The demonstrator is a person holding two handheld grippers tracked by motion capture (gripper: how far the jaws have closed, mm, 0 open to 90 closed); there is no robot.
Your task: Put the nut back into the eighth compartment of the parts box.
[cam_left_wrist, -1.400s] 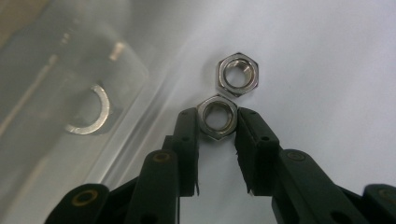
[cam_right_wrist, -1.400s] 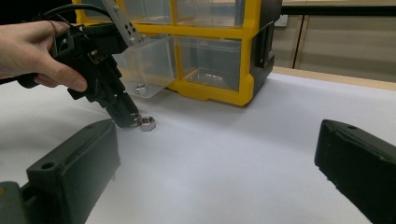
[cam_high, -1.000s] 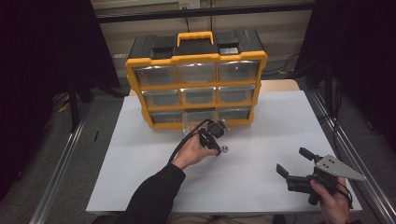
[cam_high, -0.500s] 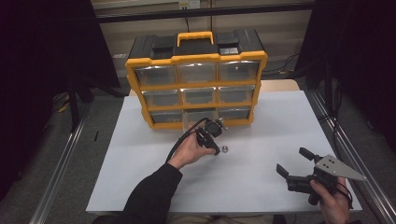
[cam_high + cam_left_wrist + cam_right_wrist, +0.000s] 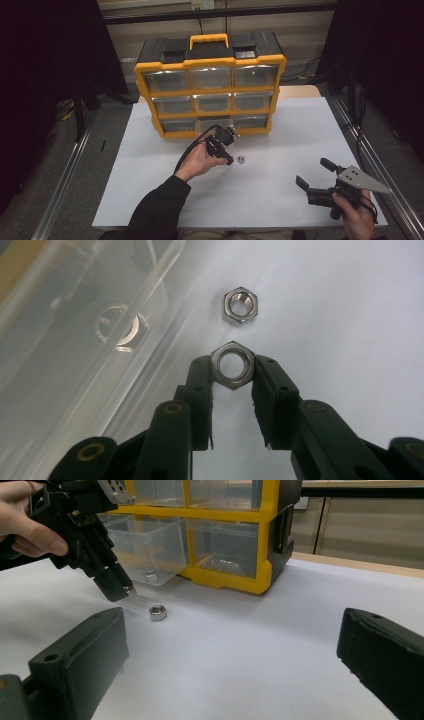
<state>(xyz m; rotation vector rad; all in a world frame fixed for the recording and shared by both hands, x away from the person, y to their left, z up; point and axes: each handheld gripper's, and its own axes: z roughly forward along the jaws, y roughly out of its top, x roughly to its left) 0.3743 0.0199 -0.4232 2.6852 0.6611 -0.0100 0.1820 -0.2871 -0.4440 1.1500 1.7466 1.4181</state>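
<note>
The left tool (image 5: pixel 233 371) pinches a steel nut (image 5: pixel 233 364) between its tips, just above the white bench (image 5: pixel 280 150) beside the organiser's pulled-out drawer (image 5: pixel 145 545). A second nut (image 5: pixel 240 304) lies at twelve o'clock from it. The right tool (image 5: pixel 316 173) rests wide and empty at four o'clock

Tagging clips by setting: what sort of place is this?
Likely a lab or workshop bench rigged for recording: a yellow parts organizer with clear drawers on a white table, steel hex nuts loose on it, dark curtains and metal rails around.
</note>
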